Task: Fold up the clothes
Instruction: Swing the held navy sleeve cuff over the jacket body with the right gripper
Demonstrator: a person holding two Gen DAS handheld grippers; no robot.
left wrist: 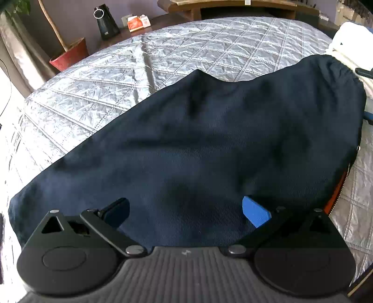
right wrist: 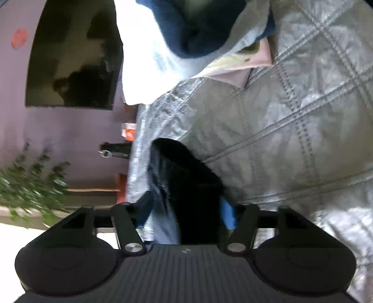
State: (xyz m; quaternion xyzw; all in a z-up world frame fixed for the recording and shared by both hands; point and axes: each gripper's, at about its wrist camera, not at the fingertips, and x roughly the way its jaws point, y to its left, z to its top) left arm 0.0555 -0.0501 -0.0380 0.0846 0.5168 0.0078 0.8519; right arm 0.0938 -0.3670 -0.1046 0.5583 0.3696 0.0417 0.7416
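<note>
Closest to my left lens, the left gripper [left wrist: 186, 211] has its jaws spread wide with nothing between them, one black pad at lower left and one blue pad at lower right, both poised just over the near edge of the dark navy garment [left wrist: 198, 144]. That garment lies spread flat across the middle of the frame on the silver quilted bedspread [left wrist: 163, 53], running from the lower left up to a gathered end at upper right. An orange lining and a zipper [left wrist: 347, 172] show along its right edge.

In the right wrist view the scene is rolled sideways, so that tool is turned on its side. The right gripper [right wrist: 184, 209] has its jaws drawn in on a fold of dark fabric [right wrist: 186, 181], which fills the gap and rises up the centre of the frame. The picture is motion-blurred, and I cannot tell whether this fold belongs to the same navy garment.

Beyond it, at the top of the right view, a heap of other clothes [right wrist: 198, 30] is cut off by the frame. In the left view a white folded pile [left wrist: 349, 42] sits at upper right, a black speaker-like object [left wrist: 105, 21] and a red pot [left wrist: 70, 56] at upper left.
</note>
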